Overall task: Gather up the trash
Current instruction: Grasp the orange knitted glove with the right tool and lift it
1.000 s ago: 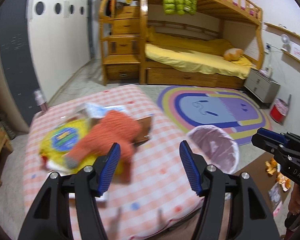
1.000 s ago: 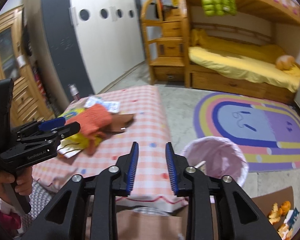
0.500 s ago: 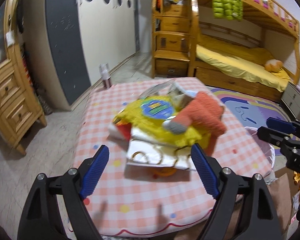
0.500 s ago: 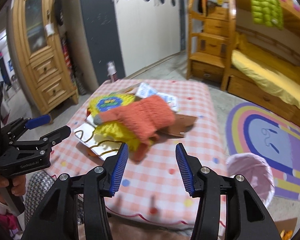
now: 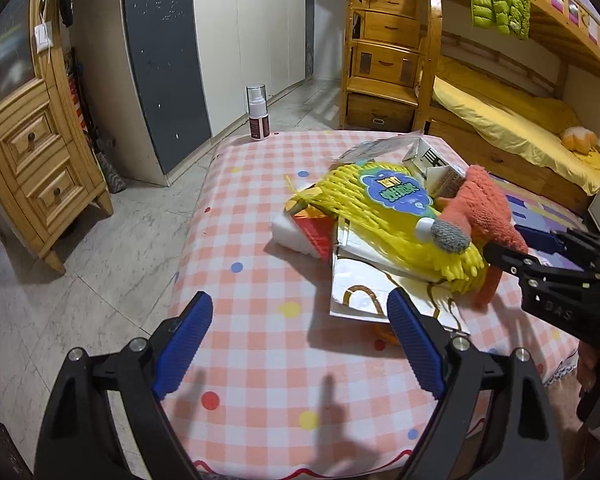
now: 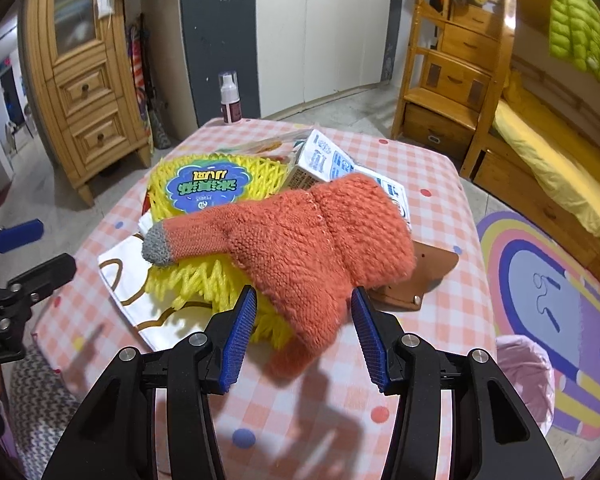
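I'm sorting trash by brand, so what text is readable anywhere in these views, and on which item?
"DAS": on the black body of the right tongs.
Blue label on the yellow mesh bag: large Chinese characters, upside down, not legible to me.
Milk carton: blue print, too small.
Spray bottle: label too small.

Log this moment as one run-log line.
phase: approach | left gripper: opening, empty, above checked table | right gripper: open, around orange glove, pads clear | pile: glove over yellow net bag
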Available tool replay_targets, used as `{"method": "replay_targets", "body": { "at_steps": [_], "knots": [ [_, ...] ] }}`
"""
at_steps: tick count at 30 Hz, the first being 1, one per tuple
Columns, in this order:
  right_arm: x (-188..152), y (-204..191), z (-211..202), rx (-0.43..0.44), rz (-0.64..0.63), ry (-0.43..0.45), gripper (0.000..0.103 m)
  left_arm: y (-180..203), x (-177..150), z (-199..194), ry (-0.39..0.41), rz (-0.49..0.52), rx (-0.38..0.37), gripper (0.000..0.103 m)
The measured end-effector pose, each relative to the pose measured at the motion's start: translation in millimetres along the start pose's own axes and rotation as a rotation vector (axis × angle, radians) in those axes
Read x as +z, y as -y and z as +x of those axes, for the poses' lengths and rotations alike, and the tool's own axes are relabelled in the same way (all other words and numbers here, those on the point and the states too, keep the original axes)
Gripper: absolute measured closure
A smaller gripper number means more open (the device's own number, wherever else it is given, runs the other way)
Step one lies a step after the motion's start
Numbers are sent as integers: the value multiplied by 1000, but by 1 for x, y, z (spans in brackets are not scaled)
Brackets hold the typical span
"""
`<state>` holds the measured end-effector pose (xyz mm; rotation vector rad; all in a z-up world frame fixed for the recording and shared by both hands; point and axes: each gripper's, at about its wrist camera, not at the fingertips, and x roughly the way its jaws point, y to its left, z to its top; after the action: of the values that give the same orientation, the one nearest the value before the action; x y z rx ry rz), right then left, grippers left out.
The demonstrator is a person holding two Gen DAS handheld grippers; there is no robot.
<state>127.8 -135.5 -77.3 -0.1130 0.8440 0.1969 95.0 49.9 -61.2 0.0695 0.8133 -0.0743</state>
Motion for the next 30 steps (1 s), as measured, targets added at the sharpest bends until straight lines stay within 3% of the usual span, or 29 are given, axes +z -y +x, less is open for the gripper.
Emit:
{"method": "replay_targets", "body": {
  "at_steps": [3,5,12,17,24,30],
  "knots": [
    [0,-4,-9,-1,-25,28,85,2,-1,-3,7,16,12,17],
    [1,-3,-25,14,-25,64,89,5,-1,-7,8,16,6,17],
    [6,10,-89,20,14,181,90,16,-7,-16,1,27,-40,17],
    [-5,24,-117,-3,60,212,90,26,-15,-16,-17,41,-58,17],
    [-28,44,-118,-73,106,179,89,41,0,-20,19,65,-77,17],
    [-23,70,-117,-103,174,206,89,58,29,-12,65,94,-83,17]
  ]
}}
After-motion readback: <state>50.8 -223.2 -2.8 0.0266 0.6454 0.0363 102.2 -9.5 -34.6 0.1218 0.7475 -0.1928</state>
